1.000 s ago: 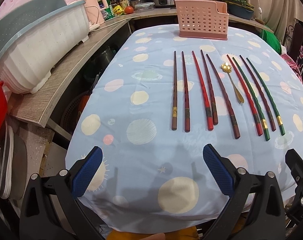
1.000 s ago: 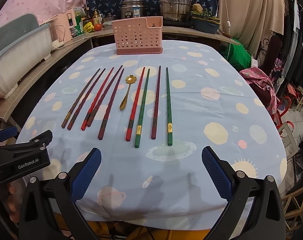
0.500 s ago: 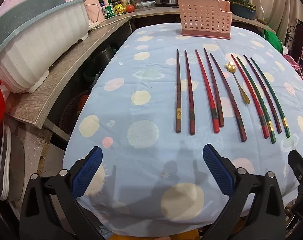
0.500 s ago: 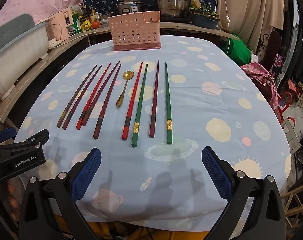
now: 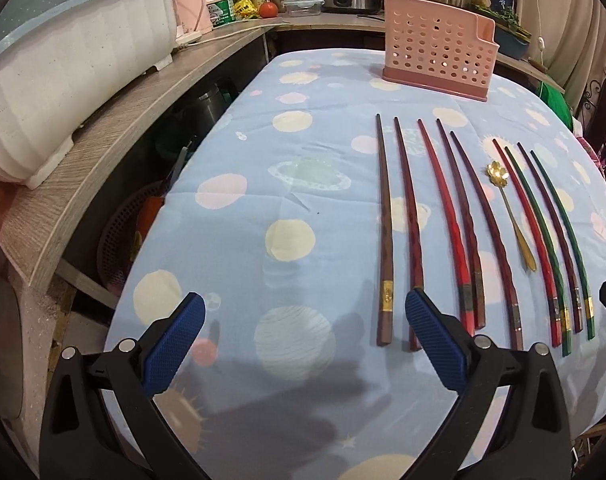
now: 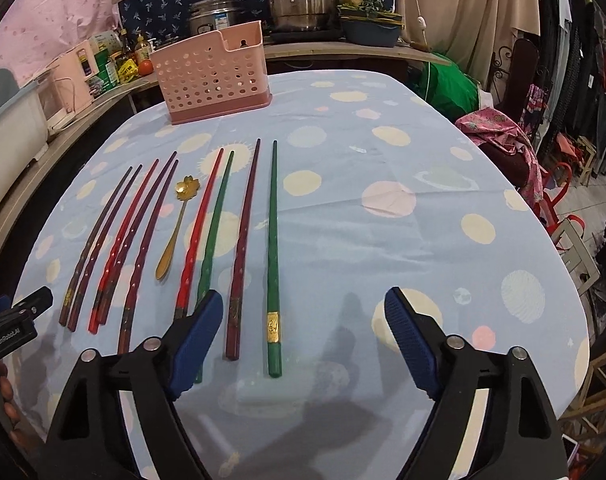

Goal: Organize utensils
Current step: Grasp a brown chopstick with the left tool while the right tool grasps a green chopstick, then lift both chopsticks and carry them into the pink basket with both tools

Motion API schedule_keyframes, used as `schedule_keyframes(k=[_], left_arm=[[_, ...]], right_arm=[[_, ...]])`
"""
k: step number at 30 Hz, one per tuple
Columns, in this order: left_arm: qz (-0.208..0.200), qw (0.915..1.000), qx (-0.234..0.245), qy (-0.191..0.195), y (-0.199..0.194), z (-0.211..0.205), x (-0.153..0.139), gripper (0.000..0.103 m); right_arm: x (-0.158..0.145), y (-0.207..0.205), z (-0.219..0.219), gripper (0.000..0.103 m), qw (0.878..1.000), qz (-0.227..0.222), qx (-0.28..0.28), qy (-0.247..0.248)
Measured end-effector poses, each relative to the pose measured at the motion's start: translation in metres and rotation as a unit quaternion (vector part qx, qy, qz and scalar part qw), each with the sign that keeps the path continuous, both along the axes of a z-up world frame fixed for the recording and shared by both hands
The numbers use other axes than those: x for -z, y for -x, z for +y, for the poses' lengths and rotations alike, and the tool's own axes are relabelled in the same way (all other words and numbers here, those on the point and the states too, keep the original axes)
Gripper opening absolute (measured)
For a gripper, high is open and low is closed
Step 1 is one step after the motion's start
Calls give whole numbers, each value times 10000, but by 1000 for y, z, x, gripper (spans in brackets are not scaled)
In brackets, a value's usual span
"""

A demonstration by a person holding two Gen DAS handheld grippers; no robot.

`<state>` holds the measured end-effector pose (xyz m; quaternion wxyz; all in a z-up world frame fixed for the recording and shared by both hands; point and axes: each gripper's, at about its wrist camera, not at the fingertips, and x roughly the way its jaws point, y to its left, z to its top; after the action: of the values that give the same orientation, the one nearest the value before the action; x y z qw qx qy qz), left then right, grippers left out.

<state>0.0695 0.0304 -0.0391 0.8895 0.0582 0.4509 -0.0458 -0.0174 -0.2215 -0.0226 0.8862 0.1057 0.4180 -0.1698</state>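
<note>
Nine chopsticks [image 5: 423, 216] laid flat and roughly parallel on the bench [image 5: 263, 184], thick ends toward the near edge, thin tips toward the far one; gold spoon [image 5: 511, 216] lying among them, bowl end away. Presumably arranged so that each thick end offers an easy grip from the near side. Pink caddy [image 5: 439, 60] upright at the far end of the bench, well apart from the row, open top; likely destination for the lot. Left hand-held gripper [image 5: 303, 340] released, jaws wide, hovering low over the near edge; its right finger just overlapping the butt of the second brown stick in this view, contact not confirmed. Right hand-held gripper [image 6: 303, 344] also released, nothing between the pads; green stick [image 6: 273, 252] at the right end of the row and the dark red one [image 6: 243, 240] beside it lying inside the gap, left finger over the butts of the next sticks along. Wide opening on both sides fits an approach stage: room to straddle a stick before closing. No utensil in the caddy as far as visible; task judged at its start. Sticks close together, so risk of pinching two at once or nudging a neighbour out of line.
</note>
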Motion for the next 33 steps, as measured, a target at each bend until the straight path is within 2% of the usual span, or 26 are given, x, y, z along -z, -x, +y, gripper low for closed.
schedule_keyframes(k=[2, 8, 14, 17, 20, 23, 24, 25, 26, 27, 33], left_arm=[[71, 10000, 23, 50, -5, -1, 3, 93], [172, 9998, 134, 32, -10, -7, 12, 85], [297, 9994, 142, 61, -13, -6, 22, 74], [305, 9992, 145, 219, -12, -3, 23, 69], [266, 9991, 216, 264, -8, -5, 22, 60], [261, 9987, 332, 289, -4, -10, 20, 44], [263, 9985, 367, 296, -3, -11, 19, 35], [270, 9984, 394, 310, -2, -11, 18, 24], [290, 9981, 421, 338, -1, -11, 18, 20], [316, 9978, 441, 369, -1, -11, 17, 11], [489, 9961, 500, 540, 2, -10, 15, 7]], right_arm=[[5, -4, -3, 59, 9999, 57, -14, -106], [18, -9, -3, 39, 9995, 212, -87, -212], [20, -5, 2, 36, 9997, 197, -146, -79], [20, -2, 5, 32, 9997, 180, -193, -17], [21, 2, 9, 29, 9995, 163, -252, 65], [20, 4, 11, 21, 9994, 150, -316, 51], [20, 5, 11, 19, 9993, 151, -340, 27], [20, 5, 12, 12, 9992, 152, -368, -10], [20, 6, 12, 7, 9990, 147, -405, -66], [20, 6, 13, 7, 9990, 153, -424, -73], [17, 11, 16, 7, 9984, 149, -504, -184]])
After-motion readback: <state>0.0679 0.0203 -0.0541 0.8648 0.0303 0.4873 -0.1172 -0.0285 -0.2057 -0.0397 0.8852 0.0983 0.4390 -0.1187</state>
